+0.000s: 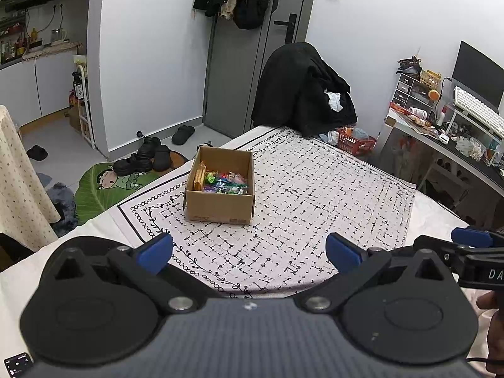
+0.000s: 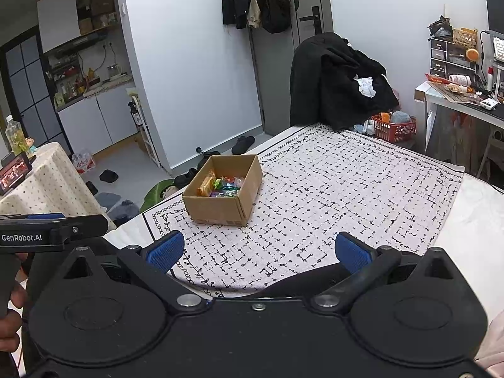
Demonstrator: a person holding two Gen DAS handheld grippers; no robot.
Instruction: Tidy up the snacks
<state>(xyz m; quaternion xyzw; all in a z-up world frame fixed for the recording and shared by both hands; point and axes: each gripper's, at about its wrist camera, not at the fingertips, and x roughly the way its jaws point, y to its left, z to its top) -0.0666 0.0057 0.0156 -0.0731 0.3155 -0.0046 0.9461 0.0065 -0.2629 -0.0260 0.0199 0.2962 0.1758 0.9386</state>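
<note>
Both your left claw [image 1: 249, 252] and right claw [image 2: 260, 249] hang spread and empty, well back from the cardboard box [image 1: 220, 186], where the snacks [image 1: 225, 181] already sit, apparently all gathered.

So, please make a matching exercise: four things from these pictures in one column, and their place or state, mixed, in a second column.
Things:
1. cardboard box
2. snacks
3. left tongs
4. black coat

Places or states:
A. open, holding nothing
B. draped over a chair beyond the patterned cloth
C. inside the box
D. standing on the patterned cloth, top open

Pairs: 1-D, 2-C, 3-A, 4-B

The right tongs are open too.
</note>
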